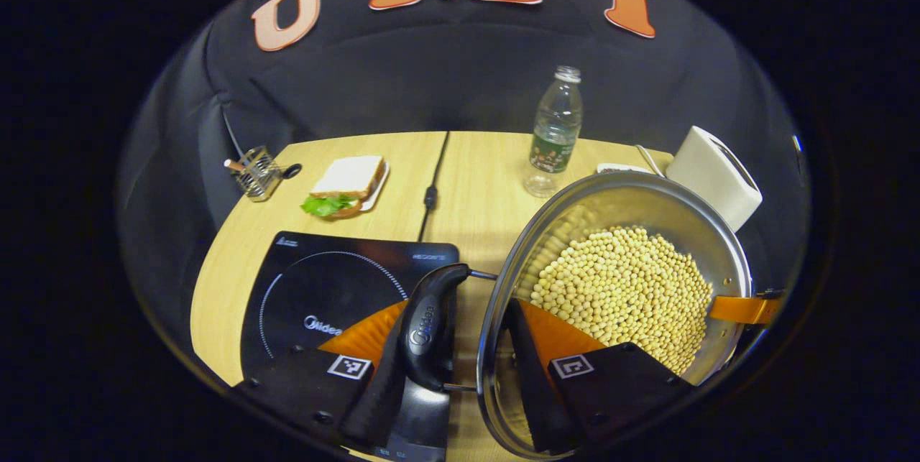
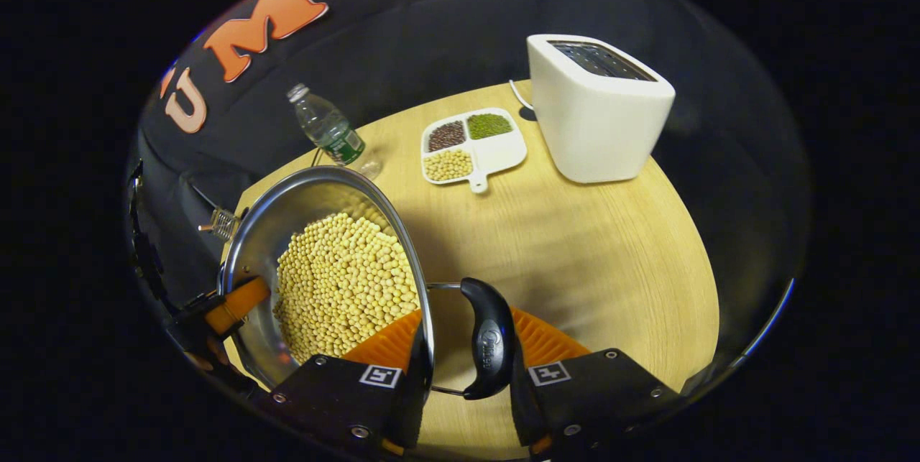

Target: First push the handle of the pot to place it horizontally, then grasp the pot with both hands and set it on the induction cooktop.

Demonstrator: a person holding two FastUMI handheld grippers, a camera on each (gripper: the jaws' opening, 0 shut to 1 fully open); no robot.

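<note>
Left gripper (image 1: 460, 376) straddles the near black side handle (image 1: 429, 325) of the pot (image 1: 611, 196): one finger lies outside the handle over the cooktop, the other inside the rim over the beans; whether the fingers actually press the handle and wall cannot be told. Right gripper (image 2: 460, 383) sits the same way on the opposite handle (image 2: 489, 336), one finger inside the rim, one outside the handle, contact likewise unclear. In the left gripper view the other gripper's orange finger (image 1: 740, 309) shows at the pot's far rim. The pot, filled with pale round beans (image 1: 632, 289), appears off the table and tilted in both views, just right of the black induction cooktop (image 1: 323, 297), not yet on it. Beyond, on the wooden table (image 2: 589, 246): a sandwich on a plate (image 1: 345, 185), a small wire basket (image 1: 257, 173) at the left edge, a plastic water bottle (image 1: 553, 133), a divided tray of beans (image 2: 471, 142), and a white toaster (image 2: 596, 106) at the right.
</note>
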